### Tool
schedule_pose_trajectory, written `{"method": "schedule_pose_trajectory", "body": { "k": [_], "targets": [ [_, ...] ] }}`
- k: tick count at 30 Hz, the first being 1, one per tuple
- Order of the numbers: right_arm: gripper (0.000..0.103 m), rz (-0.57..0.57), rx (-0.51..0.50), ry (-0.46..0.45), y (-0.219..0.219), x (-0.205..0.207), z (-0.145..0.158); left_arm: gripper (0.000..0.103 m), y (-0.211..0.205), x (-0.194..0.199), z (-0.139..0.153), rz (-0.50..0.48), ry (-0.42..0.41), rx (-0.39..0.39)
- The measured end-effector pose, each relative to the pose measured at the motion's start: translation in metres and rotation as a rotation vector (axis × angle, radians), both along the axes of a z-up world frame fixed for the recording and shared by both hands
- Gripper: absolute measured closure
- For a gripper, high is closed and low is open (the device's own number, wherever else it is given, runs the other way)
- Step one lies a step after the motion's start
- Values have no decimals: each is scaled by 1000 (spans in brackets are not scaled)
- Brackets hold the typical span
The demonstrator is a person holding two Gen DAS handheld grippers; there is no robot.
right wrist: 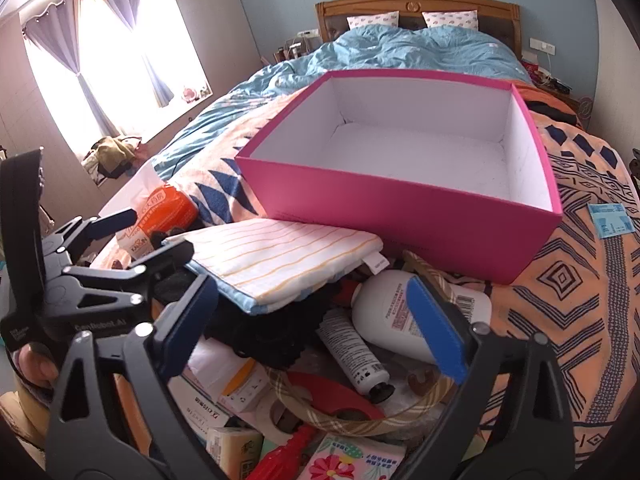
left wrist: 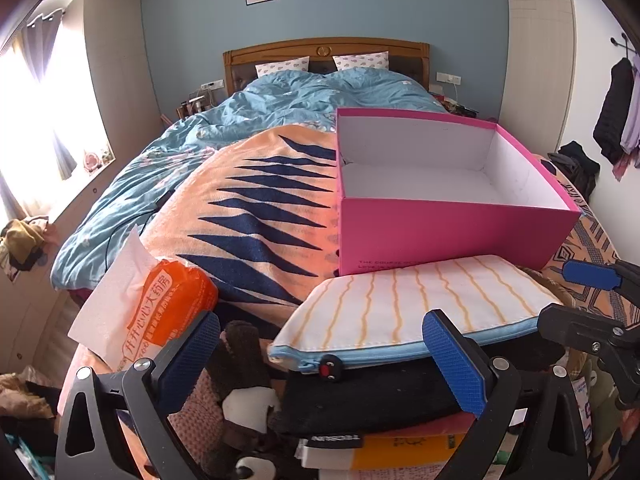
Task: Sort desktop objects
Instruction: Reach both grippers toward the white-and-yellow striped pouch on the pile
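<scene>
An open pink cardboard box point(right wrist: 400, 204) with a white inside sits on the orange blanket with dark blue triangles point(left wrist: 256, 216) that covers the near end of the bed. Nothing lies in the box.

Just in front of it is a heap of small things. A flat white fabric pouch with thin yellow stripes and a blue zip edge point(left wrist: 404, 312) lies on top, its far edge touching the box's near wall. To its left is an orange and white plastic bag with printed characters point(left wrist: 160, 312). In the right wrist view a white plastic lotion bottle point(right wrist: 384, 312) lies on its side below the pouch, and a narrow white tube with a black cap point(right wrist: 352, 352) lies just beside it.

The left tool point(left wrist: 320, 356) hangs over the pouch's near edge with its blue-padded fingers spread wide — nothing between them is gripped. The right tool point(right wrist: 316, 328) is likewise wide apart above the bottle and tube, holding nothing.
</scene>
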State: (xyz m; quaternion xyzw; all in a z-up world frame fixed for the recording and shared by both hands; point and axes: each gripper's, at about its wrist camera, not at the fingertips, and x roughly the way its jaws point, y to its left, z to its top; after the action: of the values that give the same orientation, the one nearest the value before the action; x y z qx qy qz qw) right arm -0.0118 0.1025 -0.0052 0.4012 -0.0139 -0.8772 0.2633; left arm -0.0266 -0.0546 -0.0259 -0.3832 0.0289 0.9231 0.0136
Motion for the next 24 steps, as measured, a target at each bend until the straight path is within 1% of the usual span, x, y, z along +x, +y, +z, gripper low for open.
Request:
{"method": "schedule_pose_trajectory", "body": {
  "k": [2, 8, 12, 18, 24],
  "targets": [
    [14, 18, 1, -23, -4, -4, -3, 0, -6, -5, -2, 10, -14, 1],
    [15, 17, -2, -27, -8, -7, -6, 0, -13, -10, -8, 9, -30, 23],
    [15, 13, -4, -26, -10, -5, -7, 0, -10, -9, -8, -2, -24, 27],
    [15, 6, -6, -17, -10, -5, -6, 0, -5, -11, -6, -14, -21, 22],
    [15, 5, -8, -34, -9, -7, -8, 0, -3, -14, -7, -18, -30, 18]
  ]
}}
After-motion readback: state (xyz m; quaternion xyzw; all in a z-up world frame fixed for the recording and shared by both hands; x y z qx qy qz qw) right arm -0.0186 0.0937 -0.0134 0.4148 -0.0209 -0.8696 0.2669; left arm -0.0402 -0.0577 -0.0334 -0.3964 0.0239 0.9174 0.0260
